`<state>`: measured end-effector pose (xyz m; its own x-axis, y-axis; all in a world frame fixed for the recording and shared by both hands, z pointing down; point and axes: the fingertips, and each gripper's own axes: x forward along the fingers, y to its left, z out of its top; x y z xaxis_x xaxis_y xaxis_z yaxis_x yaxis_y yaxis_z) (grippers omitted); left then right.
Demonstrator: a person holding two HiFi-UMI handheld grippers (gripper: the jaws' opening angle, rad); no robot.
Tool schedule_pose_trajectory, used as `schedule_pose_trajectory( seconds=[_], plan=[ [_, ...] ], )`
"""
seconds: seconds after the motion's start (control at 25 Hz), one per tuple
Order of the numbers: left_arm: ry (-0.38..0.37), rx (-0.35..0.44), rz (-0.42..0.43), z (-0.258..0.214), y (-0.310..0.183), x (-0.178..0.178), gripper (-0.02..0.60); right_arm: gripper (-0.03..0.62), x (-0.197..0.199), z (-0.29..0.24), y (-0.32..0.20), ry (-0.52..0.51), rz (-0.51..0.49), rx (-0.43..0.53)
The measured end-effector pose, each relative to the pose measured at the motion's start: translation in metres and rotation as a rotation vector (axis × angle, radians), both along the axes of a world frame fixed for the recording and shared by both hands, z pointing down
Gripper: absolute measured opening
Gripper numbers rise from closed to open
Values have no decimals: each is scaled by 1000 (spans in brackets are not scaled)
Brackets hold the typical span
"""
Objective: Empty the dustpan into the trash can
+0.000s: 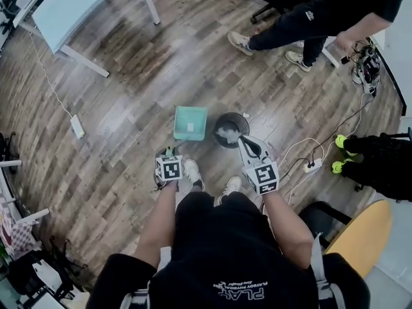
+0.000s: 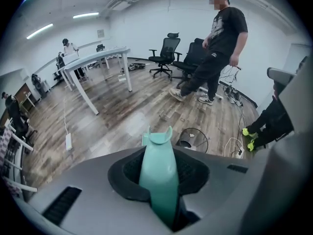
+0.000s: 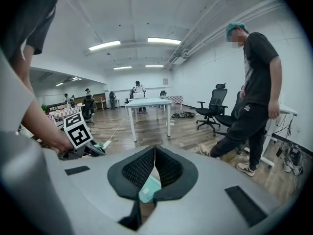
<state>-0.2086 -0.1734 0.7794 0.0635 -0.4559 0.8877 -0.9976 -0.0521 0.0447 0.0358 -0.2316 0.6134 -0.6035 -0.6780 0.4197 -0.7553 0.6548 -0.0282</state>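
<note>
Fig. My left hand-held gripper (image 1: 168, 153) clenched on the handle of the teal dustpan (image 1: 190, 122), pan just beside the black trash can (image 1: 230, 129); my right hand-held gripper (image 1: 250, 147) closed, empty, at the can's rim

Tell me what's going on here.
A person is working two hand-held grippers over a wooden floor. The left gripper is clamped on the handle of a teal dustpan, which lies level right beside the black trash can and has not been tipped into it. The right gripper is shut on nothing and points toward the can. Some white scraps lie inside the can. A bystander stands nearby.
</note>
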Motion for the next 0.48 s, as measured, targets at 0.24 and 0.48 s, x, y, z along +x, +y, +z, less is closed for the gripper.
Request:
schedule_pose_trajectory(
  seconds=[0.24, 0.48],
  plan=[
    [9, -26, -16, 23, -19, -2, 97, 23, -5, 19, -6, 15, 7, -42],
    [4, -56, -9, 41, -32, 5, 97, 24, 1, 25, -10, 27, 24, -60]
  ],
)
